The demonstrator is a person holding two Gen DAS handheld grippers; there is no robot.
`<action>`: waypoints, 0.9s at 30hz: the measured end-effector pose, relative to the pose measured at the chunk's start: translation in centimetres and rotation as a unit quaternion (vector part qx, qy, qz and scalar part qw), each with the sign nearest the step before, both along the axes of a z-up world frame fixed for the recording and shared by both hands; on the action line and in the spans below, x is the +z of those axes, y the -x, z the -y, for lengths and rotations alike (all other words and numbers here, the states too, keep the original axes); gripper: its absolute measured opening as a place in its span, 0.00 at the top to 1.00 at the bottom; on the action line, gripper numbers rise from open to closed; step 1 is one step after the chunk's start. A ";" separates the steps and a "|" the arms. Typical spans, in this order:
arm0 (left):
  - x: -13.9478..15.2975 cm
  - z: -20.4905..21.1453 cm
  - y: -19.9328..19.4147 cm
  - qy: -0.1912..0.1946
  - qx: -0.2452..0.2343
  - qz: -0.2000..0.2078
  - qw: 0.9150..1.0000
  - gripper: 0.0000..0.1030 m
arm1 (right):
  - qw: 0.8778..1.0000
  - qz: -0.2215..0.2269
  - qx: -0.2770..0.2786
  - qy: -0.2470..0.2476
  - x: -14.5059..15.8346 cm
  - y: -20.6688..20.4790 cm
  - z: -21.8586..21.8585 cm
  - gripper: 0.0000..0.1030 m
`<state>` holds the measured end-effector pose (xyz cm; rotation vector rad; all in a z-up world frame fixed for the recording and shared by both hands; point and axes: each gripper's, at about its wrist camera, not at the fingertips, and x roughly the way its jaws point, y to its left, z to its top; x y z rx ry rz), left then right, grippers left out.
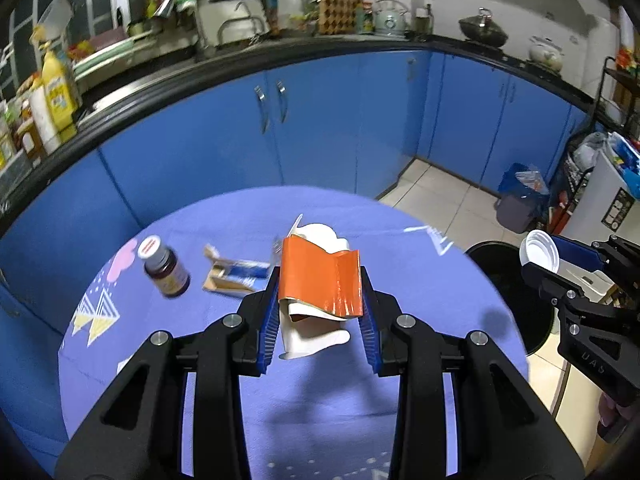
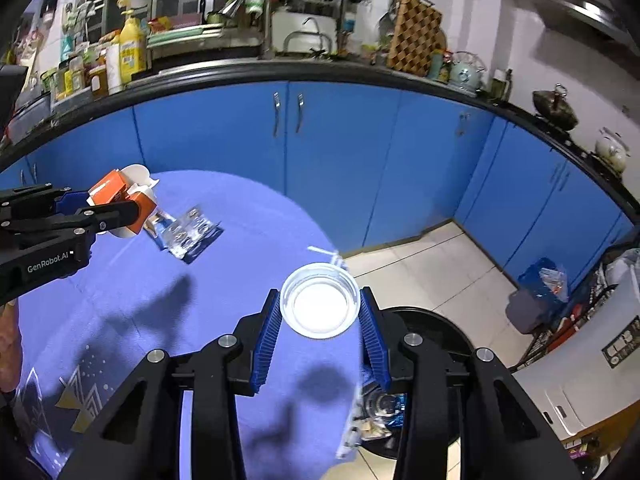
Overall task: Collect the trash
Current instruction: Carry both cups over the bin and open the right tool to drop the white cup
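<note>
My left gripper [image 1: 320, 300] is shut on a crushed orange and white paper carton [image 1: 320, 280], held above the purple tablecloth [image 1: 420, 288]. From the right wrist view the same carton [image 2: 116, 194] shows at the far left in the left gripper [image 2: 120, 210]. My right gripper [image 2: 320, 316] is shut on a round white plastic lid [image 2: 319, 305], lifted over the table's right edge. That lid [image 1: 538, 250] also appears at the right of the left wrist view. A dark bottle [image 1: 166, 268] and a torn blue packet [image 1: 236, 274] lie on the cloth.
A black trash bin [image 2: 440, 328] stands on the tiled floor just right of the table, with wrappers [image 2: 380, 412] in it. Blue cabinets [image 1: 320, 120] curve behind the table. A small grey bin with a blue bag [image 1: 520, 196] sits by the far wall.
</note>
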<state>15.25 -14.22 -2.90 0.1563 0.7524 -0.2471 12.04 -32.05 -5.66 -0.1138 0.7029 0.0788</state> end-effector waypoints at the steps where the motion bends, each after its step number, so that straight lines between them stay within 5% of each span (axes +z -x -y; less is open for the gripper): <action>1: 0.3 0.6 0.1 -0.002 -0.006 0.003 1.000 0.65 | 1.000 0.002 -0.003 0.001 0.1 0.2 0.3 0.62; 27: 4.3 13.7 -2.3 -0.011 -0.086 0.044 0.995 0.65 | 0.996 0.044 -0.078 0.012 3.1 -0.1 10.5 0.62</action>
